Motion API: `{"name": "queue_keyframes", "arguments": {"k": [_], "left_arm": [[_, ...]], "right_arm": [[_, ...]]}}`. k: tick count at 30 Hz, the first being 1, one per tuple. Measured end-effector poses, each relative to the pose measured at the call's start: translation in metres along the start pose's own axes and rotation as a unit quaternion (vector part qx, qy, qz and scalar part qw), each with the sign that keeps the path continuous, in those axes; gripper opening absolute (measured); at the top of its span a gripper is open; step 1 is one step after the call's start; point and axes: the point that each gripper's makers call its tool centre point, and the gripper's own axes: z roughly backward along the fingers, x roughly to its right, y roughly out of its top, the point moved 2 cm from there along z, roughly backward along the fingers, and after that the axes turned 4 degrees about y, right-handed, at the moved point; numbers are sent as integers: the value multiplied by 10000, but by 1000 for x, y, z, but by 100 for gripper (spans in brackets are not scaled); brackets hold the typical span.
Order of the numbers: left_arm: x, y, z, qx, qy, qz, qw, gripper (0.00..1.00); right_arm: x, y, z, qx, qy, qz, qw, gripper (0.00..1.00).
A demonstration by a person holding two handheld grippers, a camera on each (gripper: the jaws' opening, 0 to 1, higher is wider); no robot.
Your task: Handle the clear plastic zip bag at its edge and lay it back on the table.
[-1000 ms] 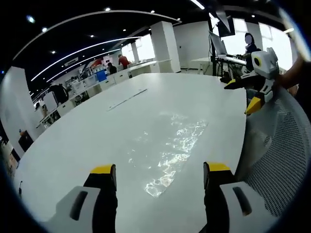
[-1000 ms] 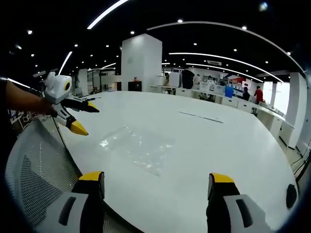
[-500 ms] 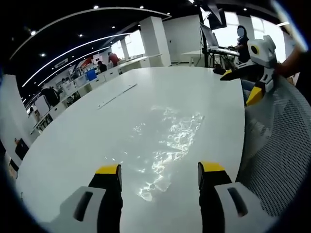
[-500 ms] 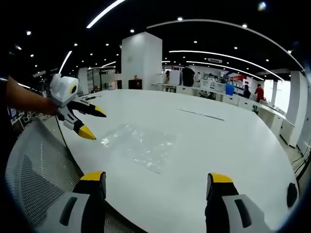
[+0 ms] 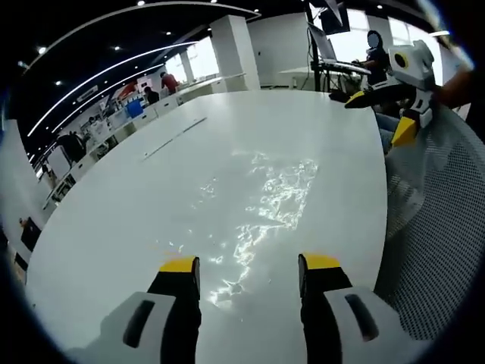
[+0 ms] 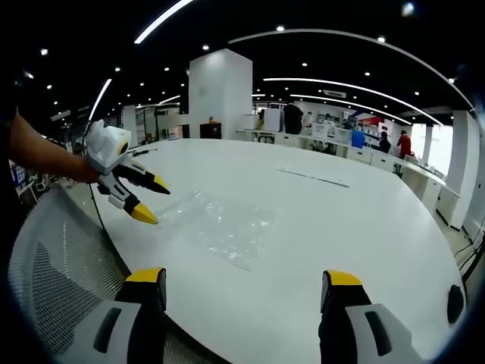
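Clear, crinkled plastic zip bag (image 5: 261, 208) lying flat on the glossy white oval table (image 5: 114, 227), near the edge beside a grey mesh chair back (image 5: 432, 227). Left yellow-tipped gripper (image 5: 249, 267), jaws parted wide and empty, hovering just over the bag's near edge, apparently lined up to pinch it. Right yellow-tipped gripper (image 6: 239, 277) held back over the table's rim, likewise spread wide and empty, probably to leave room.

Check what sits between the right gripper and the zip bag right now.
Nothing: in the right gripper view, bare white table runs from the open right gripper to the clear zip bag. The left gripper hovers at the bag's far edge.
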Motion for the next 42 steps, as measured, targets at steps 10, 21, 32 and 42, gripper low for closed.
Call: {"name": "queue_keyframes", "arguments": {"k": [10, 21, 32, 42], "left_arm": [[2, 2, -6, 12, -52, 72, 10000, 51], [8, 15, -1, 231, -69, 190, 9995, 56], [7, 25, 12, 466, 30, 373, 9982, 61], [5, 23, 27, 579, 101, 623, 9963, 67]], "right_arm": [[0, -7, -2, -243, 32, -6, 9997, 83], [11, 10, -11, -374, 151, 55, 9992, 72], [25, 12, -29, -553, 205, -321, 9977, 64], [33, 15, -43, -547, 235, -135, 9981, 54]]}}
